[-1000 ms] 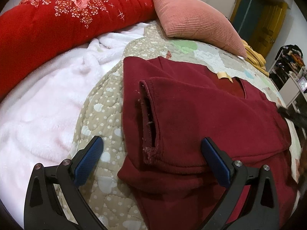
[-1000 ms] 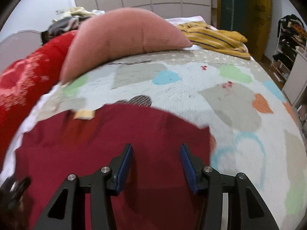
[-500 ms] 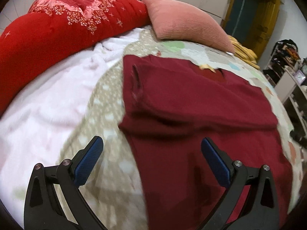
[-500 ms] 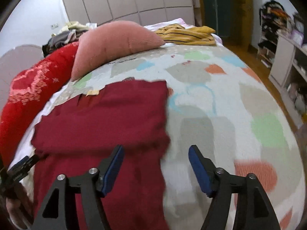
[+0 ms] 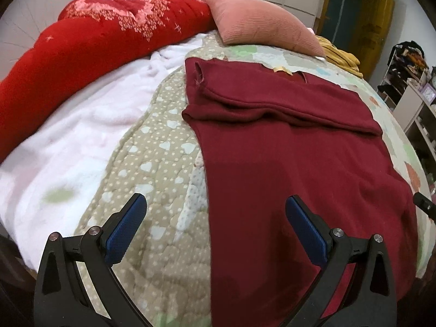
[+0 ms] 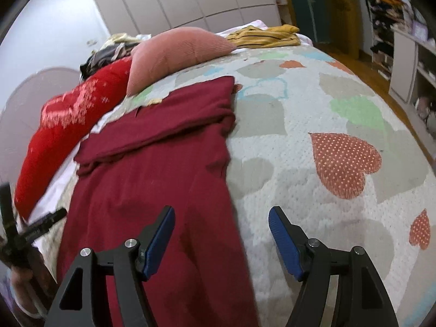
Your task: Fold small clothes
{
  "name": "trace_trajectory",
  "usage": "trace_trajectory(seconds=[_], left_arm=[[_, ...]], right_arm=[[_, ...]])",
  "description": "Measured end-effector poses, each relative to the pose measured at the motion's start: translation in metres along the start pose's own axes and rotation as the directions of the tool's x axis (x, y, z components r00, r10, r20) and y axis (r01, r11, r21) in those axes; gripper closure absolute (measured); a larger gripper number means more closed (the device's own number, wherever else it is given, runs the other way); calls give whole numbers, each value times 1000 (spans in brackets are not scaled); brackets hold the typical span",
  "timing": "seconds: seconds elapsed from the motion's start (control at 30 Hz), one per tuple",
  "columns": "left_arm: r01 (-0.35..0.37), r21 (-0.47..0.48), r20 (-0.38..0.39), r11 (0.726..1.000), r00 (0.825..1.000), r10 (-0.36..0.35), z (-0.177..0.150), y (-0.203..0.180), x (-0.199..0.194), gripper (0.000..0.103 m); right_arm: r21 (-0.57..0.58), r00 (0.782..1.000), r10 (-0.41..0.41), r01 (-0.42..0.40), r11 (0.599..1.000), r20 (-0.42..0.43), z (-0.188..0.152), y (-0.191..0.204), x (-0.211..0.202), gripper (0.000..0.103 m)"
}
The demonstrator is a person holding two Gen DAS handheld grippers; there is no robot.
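Observation:
A dark red garment lies flat on the quilted bed, its sleeves folded across the upper part as a band. It also shows in the right wrist view. My left gripper is open and empty, hovering over the garment's near left edge. My right gripper is open and empty, straddling the garment's near right edge. The left gripper's tip shows at the far left of the right wrist view.
A red floral quilt and pink pillow lie at the bed's head. A white fleece blanket lies left of the garment. A yellow striped garment lies at the far corner. Shelves stand to the right.
Both grippers pulled back from the folded sleeves toward the garment's near hem. The right gripper opened wider. The garment stays flat.

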State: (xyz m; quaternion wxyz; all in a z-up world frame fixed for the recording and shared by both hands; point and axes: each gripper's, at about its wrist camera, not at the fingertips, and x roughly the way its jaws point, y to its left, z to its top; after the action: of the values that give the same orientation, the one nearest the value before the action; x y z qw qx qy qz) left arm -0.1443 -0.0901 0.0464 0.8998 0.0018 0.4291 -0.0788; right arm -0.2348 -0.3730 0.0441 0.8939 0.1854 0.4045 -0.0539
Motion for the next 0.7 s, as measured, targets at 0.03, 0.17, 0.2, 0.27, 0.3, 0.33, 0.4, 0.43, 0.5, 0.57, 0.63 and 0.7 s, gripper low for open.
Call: trace_trajectory(seconds=[0.03,0.17,0.2,0.27,0.3,0.33,0.4,0.43,0.5,0.57,0.63,0.7], left_arm=[[1,-1,2,1000,1000,-1,-1,0,-2,1],[19,-9,3,1000,1000,-19,-8,1,-13,1],[18,-7,3,1000,1000,-18,-8,0,-14,1],[14,0,4,1000,1000,-14,-12,-1,-17,1],[14,2,5,1000,1000,-14,-13,-2,-19,1],[14,3,5,1000,1000,-14,-14,-3,-20,1],[12,3,6,1000,1000,-12,-16,-4,-21,1],[10,3,5,1000,1000,-10,-17,-5,-21,1],[10,4,1,1000,1000,-10,-19,-5,-22,1],[11,6,0,1000,1000,-11,-21,-6,-24,1],[14,7,0,1000,1000,-14,-24,-6,-27,1],[23,3,-8,1000,1000,-23,-27,-6,-29,1]], right_arm=[[-15,1000,-3,3,1000,0,-3,3,-2,34],[-33,1000,-3,3,999,-1,-13,6,-10,34],[-37,1000,-7,7,999,3,-15,6,-12,34],[-45,1000,-25,25,999,10,-20,4,-18,33],[-49,999,-33,34,998,12,-21,4,-19,33],[-50,999,-42,42,998,12,-23,2,-21,32],[-49,999,-54,54,997,7,-25,-2,-22,32],[-47,998,-55,55,997,6,-26,-4,-23,32],[-47,998,-55,55,997,6,-29,-6,-26,32],[-51,998,-56,57,997,8,-31,-6,-28,31],[-62,998,-59,60,996,4,-34,-7,-30,31],[-74,998,-70,70,995,2,-36,-8,-31,31]])
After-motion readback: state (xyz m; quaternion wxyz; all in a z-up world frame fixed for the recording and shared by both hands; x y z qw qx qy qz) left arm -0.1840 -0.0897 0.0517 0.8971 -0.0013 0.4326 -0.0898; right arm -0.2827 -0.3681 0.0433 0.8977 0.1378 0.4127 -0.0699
